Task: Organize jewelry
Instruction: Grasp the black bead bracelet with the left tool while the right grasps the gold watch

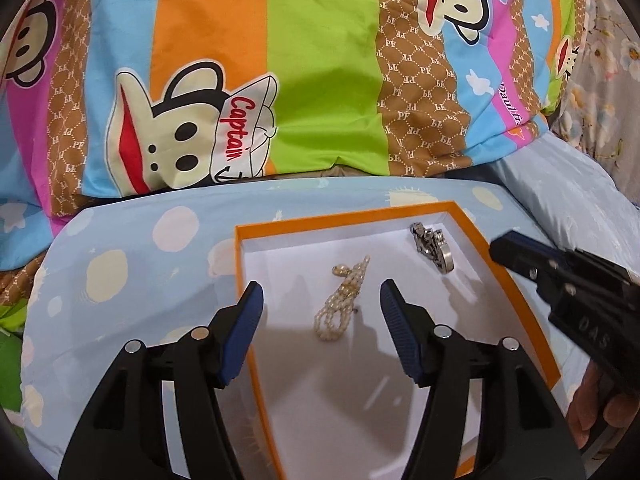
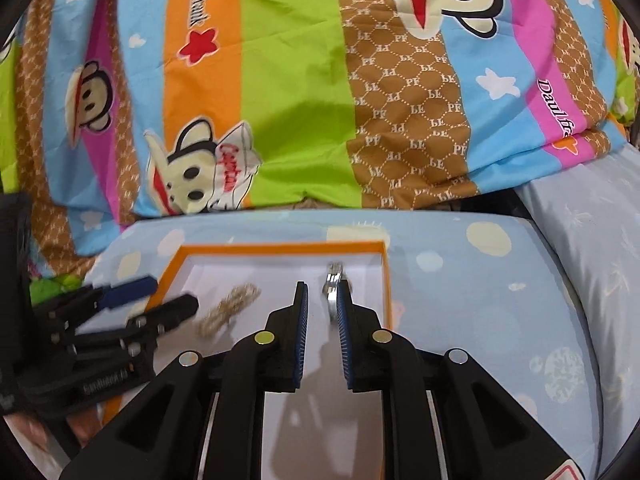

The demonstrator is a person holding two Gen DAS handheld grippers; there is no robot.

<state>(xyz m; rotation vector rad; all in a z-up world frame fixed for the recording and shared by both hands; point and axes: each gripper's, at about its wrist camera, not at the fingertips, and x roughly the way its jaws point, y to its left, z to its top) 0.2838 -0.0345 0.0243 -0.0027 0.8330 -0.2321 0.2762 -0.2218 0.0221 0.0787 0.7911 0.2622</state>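
While both tools hung over the orange-rimmed box [image 1: 516, 280], the left hand-held gripper [image 1: 322, 300] stood well open with nothing in it, its blue pads either side of the pearl bracelet [image 1: 340, 300] but clear of it. The bracelet lay bunched on the white floor of the box, near the middle, its long axis running from the near-left to the far-right, the clasp end pointing away toward the far wall.

The silver bracelet [image 2: 333, 292] sat in the far right corner of the same box. The right hand-held gripper [image 2: 322, 300] was only narrowly parted; the metal band stood on edge at its tips, against the right pad [image 2: 343, 312], with a gap on the other side, so I judged it not gripped. The band's long axis ran straight away from that tool, toward the box's far wall.

What I would have worried about: the box rested on a soft, spotted bed sheet [image 1: 140, 264], not a desk, so a push from either tool could tip or slide it. The band, standing on edge, could roll or topple if the right pad brushed it. The pearls, loosely doubled, could snag on a ridged pad and drag out if the left tool closed low and lifted.
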